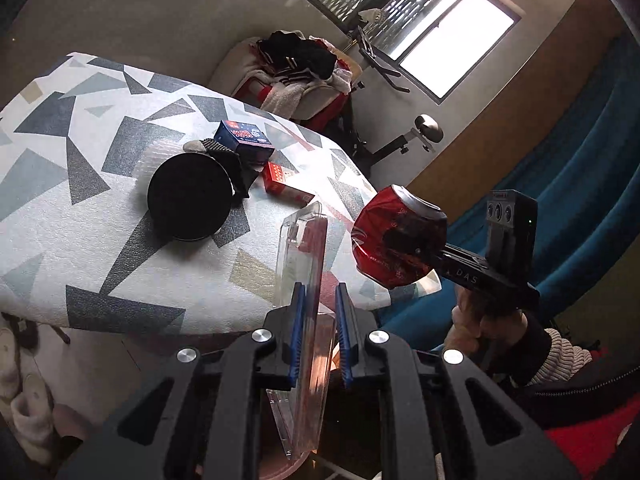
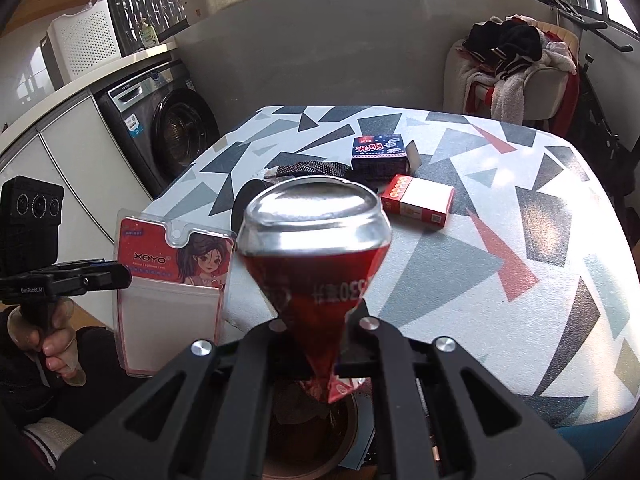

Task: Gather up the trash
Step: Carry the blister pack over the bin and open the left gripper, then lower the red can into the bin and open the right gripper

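Between the blue pads of the left gripper [image 1: 320, 316], in the left wrist view, a clear plastic blister pack [image 1: 302, 280] stands on edge, pinched tight. Ahead and left of those jaws, a black round lid [image 1: 189, 196], a blue box [image 1: 244, 141] and a red box [image 1: 285, 182] lie on the patterned table [image 1: 80, 200].

From the right wrist view, the right gripper [image 2: 320, 344] is clamped on a crushed red can [image 2: 314, 248], silver end pointing away. Beneath the jaws sits a round bin [image 2: 348, 440].
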A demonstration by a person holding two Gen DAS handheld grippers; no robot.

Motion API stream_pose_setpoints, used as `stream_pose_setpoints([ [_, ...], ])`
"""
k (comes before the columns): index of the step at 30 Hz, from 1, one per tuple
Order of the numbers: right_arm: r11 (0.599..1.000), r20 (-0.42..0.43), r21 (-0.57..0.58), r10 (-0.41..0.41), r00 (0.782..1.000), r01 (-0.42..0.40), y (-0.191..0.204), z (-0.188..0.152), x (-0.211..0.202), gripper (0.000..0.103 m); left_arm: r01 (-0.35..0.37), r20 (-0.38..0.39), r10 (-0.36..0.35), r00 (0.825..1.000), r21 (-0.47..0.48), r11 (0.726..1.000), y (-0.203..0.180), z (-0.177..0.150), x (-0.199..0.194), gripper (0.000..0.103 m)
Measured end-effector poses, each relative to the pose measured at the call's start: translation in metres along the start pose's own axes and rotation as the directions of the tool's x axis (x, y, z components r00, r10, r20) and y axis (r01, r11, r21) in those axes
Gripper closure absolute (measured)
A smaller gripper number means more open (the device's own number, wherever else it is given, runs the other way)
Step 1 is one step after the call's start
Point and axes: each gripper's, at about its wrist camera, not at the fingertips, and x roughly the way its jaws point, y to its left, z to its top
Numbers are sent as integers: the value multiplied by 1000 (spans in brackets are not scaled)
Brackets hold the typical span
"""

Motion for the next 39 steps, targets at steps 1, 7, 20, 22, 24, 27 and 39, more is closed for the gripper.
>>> stream_pose_setpoints([
  [1,1000,-3,0,3,1000,-3,2,-2,0,94,-17,-3,17,1000,-6,1000,2,-6,0,88],
  [7,1000,-21,-9,15,1000,-15,11,-10,2,94,-123,-56,125,991,30,992,0,-25,12,88],
  [20,1000,-42,-6,14,999,-15,12,-22,2,94,-213,-137,213,968,9,977,10,-32,35,88],
  [22,1000,-45,-5,15,999,-16,12,-23,3,94,-213,-143,213,967,12,977,9,-31,38,88],
  [24,1000,-46,-7,16,999,-16,13,-24,3,94,-210,-148,209,967,9,978,9,-31,39,87],
  [27,1000,-48,-10,15,999,-16,14,-24,3,94,-192,-158,190,969,-2,981,10,-32,42,86],
  [39,999,-93,-39,22,995,-26,23,-37,7,94,-305,-51,302,952,-73,950,11,-25,16,9],
])
